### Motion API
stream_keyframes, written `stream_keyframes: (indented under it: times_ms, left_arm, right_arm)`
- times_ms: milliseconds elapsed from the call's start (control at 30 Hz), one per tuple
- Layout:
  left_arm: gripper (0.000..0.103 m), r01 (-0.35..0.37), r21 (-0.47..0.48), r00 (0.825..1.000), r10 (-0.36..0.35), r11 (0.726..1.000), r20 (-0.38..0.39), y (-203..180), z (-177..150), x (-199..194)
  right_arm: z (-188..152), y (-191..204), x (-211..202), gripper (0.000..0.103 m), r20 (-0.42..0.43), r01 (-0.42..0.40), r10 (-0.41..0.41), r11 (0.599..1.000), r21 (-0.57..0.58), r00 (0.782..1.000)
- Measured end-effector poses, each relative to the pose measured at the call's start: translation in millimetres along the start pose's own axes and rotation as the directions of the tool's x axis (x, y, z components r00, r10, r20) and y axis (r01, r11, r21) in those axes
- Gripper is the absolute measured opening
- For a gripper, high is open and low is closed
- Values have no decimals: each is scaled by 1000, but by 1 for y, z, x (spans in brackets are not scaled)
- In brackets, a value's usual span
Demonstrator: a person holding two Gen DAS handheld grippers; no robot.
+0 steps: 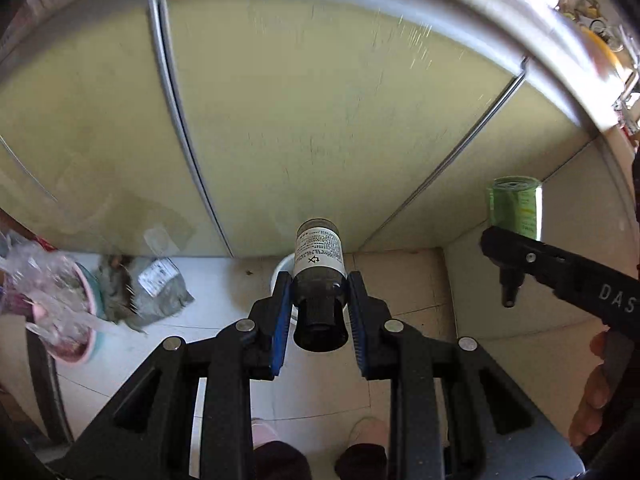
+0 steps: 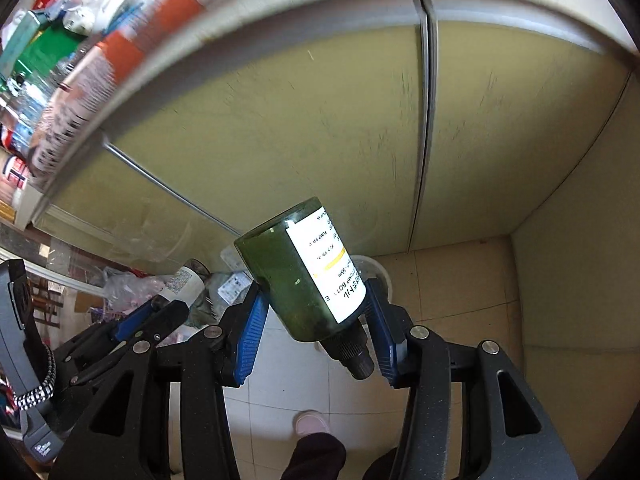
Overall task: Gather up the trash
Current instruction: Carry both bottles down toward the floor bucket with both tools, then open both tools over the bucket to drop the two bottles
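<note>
My left gripper is shut on a small dark bottle with a white label, its black cap pointing back at the camera. My right gripper is shut on a larger green bottle with a white label, held tilted, neck towards the camera. Both grippers point steeply down in front of pale yellow-green cabinet doors. A white round container stands on the tiled floor just beyond and below both bottles, mostly hidden by them. In the left wrist view the right gripper and green bottle show at the right.
At the left, on the floor, a pink basin holds crumpled clear plastic, next to a grey bag. The worktop edge curves overhead with blurred clutter on it. A side panel closes the corner on the right. A person's slippered feet stand below.
</note>
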State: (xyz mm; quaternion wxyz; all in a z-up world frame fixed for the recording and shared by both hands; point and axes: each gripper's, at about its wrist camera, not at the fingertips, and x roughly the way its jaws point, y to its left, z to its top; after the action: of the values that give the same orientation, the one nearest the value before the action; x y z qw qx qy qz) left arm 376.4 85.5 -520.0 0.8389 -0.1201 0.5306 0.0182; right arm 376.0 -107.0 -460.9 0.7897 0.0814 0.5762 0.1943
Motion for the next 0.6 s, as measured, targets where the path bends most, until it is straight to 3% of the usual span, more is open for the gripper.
stream_keyframes:
  times_ms: [267, 500, 600]
  left_arm:
    - [27, 31, -16, 997, -32, 999, -65, 15, -27, 110]
    - [27, 61, -10, 996, -62, 998, -71, 21, -29, 166]
    - [31, 39, -5, 997, -39, 999, -73, 19, -26, 181]
  right_arm:
    - [-19, -33, 102, 45, -68, -51, 50, 999, -6, 996]
    - [-17, -38, 142, 46, -71, -83, 80, 996, -32, 994]
    - [-7, -41, 152, 46, -88, -87, 85, 996, -25, 992]
